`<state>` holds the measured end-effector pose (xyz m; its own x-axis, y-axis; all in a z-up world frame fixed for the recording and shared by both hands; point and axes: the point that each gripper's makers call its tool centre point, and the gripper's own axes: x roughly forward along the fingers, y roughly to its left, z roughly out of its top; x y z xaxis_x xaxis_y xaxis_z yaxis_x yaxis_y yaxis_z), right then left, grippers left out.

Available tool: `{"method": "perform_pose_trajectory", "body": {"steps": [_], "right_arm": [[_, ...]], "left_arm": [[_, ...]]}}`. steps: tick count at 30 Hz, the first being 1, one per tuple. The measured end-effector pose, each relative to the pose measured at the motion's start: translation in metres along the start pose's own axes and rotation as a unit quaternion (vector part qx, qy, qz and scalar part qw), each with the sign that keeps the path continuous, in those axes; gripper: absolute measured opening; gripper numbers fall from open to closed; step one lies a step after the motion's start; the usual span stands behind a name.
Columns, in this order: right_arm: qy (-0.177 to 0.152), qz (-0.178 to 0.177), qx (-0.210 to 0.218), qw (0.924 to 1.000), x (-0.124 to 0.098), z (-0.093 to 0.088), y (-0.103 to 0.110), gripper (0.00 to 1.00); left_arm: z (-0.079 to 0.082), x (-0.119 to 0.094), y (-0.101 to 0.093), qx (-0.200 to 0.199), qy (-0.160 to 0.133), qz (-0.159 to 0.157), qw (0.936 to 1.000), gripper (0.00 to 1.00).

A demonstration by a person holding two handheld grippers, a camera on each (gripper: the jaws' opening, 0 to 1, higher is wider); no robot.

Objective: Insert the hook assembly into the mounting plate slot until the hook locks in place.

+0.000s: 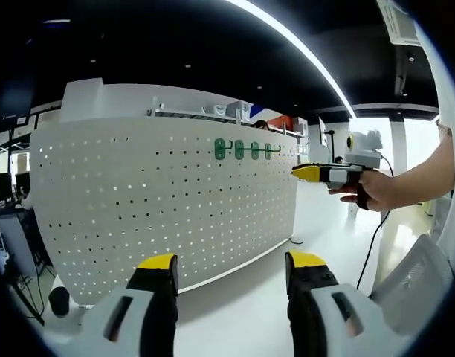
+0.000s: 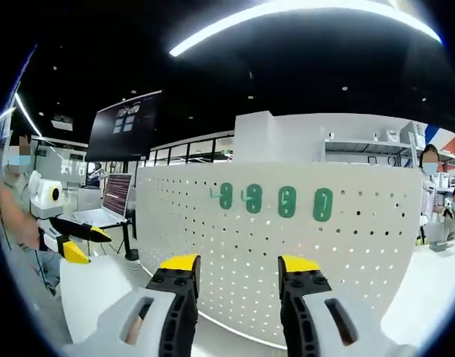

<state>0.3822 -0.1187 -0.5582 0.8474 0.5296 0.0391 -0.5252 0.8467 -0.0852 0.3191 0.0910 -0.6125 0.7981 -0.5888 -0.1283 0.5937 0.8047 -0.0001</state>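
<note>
With both the left claw (image 1: pixel 231 271) and right claw (image 2: pixel 235 275) spread and empty before the pegboard (image 2: pixel 302 253), we judge no hook is yet picked; next, grasp one green hook (image 2: pixel 323 204).

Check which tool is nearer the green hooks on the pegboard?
Right. The right tool hangs just off the row of green hooks; the left tool sits back, low before the pegboard.

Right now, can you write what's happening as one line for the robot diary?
stage: approach | left gripper: open, empty | right gripper: open, empty | green hooks: four on white pegboard | contact: none
</note>
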Motion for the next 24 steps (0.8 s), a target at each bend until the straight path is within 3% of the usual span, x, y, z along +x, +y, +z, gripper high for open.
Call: {"method": "perform_pose_trajectory", "body": {"steps": [10,24], "right_arm": [[0.013,0.02,0.015,0.9996,-0.019,-0.015,0.023,0.48],[0.026,0.03,0.021,0.999,-0.045,-0.03,0.039,0.57]], "left_arm": [[0.0,-0.003,-0.002,-0.003,-0.001,-0.002,1.0,0.64],[-0.006,-0.017,0.001,-0.014,-0.004,0.009,0.9999,0.72]]}}
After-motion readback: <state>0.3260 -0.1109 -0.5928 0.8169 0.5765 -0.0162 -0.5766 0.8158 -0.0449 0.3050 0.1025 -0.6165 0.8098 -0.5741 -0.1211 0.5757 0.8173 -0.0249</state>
